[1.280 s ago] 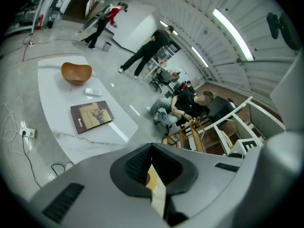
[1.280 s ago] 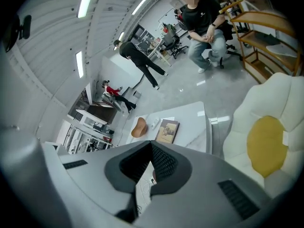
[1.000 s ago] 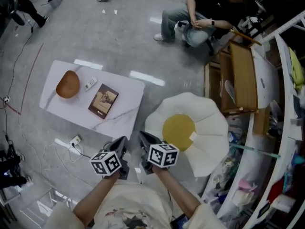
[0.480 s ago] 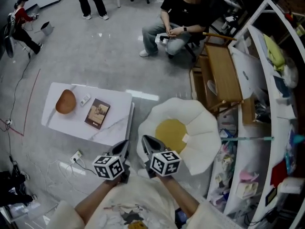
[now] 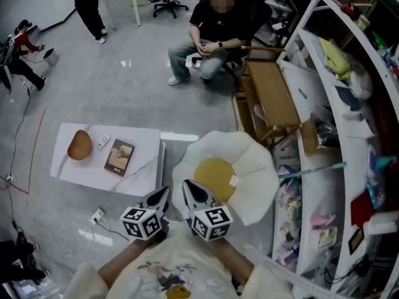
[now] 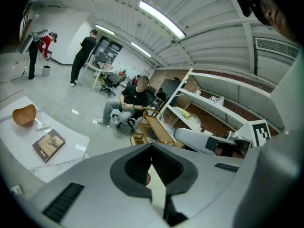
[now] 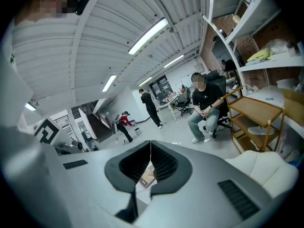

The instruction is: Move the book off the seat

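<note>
Left claw [image 5: 161,195]: jaws pressed together, nothing between them, held low and close in front of the person.
Right claw [image 5: 190,190]: same story, closed and empty, just beside the left one.
Book [image 5: 119,157]: flat on the white worktop [image 5: 142,174], ahead and to the left of both claws and well apart from them.
Seat [image 5: 252,161]: the egg-shaped cushion sits ahead and to the right of the right claw, and its yellow middle is bare.
Neighbours: a wooden bowl [image 5: 79,145] and a small remote [image 5: 103,142] lie beyond the book, further left of the claws.
Task reading: with the book on the worktop and nothing on the seat, the job looks finished.
Handling, my guess: a thin book, light, with a stiff cover that may be slick; not fragile, though loose pages could splay.
Where to take hold: it lies flat, so go for the spine edge, or slide it towards the worktop's rim and pinch the overhang.
</note>
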`<control>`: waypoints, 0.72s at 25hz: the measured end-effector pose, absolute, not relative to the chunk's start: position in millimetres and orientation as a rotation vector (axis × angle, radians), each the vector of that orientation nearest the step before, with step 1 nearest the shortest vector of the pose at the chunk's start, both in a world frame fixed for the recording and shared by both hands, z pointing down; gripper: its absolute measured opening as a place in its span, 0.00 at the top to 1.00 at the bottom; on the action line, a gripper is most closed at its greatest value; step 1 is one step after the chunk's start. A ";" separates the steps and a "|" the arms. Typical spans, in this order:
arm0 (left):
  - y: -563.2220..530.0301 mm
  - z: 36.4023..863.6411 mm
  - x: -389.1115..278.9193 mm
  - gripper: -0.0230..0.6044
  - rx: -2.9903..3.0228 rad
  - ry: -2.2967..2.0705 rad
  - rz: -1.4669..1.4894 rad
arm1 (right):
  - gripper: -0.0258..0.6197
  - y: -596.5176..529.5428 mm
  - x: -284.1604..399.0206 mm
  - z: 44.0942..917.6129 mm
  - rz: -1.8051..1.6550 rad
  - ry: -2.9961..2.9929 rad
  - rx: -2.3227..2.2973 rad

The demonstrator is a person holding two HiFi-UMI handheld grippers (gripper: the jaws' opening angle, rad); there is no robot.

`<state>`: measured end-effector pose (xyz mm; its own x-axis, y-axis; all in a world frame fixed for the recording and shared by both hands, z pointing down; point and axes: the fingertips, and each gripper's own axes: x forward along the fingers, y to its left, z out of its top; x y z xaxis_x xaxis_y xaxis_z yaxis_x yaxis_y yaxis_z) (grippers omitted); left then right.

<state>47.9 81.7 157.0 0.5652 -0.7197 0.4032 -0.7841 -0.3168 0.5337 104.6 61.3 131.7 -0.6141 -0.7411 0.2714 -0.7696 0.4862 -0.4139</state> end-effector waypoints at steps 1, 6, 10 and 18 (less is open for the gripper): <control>83.3 155.3 51.0 0.95 2.099 -1.194 0.113 | 0.95 65.2 107.2 129.1 0.772 -2.663 1.370; 96.4 145.2 53.3 0.95 2.139 -1.207 0.110 | 0.95 92.7 105.7 128.7 0.721 -2.679 1.388; 102.0 144.8 53.9 0.95 2.137 -1.219 0.096 | 0.95 106.8 106.4 130.0 0.690 -2.671 1.396; 112.5 142.0 70.6 0.95 2.175 -1.215 0.089 | 0.95 117.9 117.6 133.7 0.701 -2.668 1.397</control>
<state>70.6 112.5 142.0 0.5710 -0.7422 0.3508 -0.7855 -0.3699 0.4961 117.6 117.9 133.7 -0.5911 -0.7678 0.2472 -0.7902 0.4895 -0.3688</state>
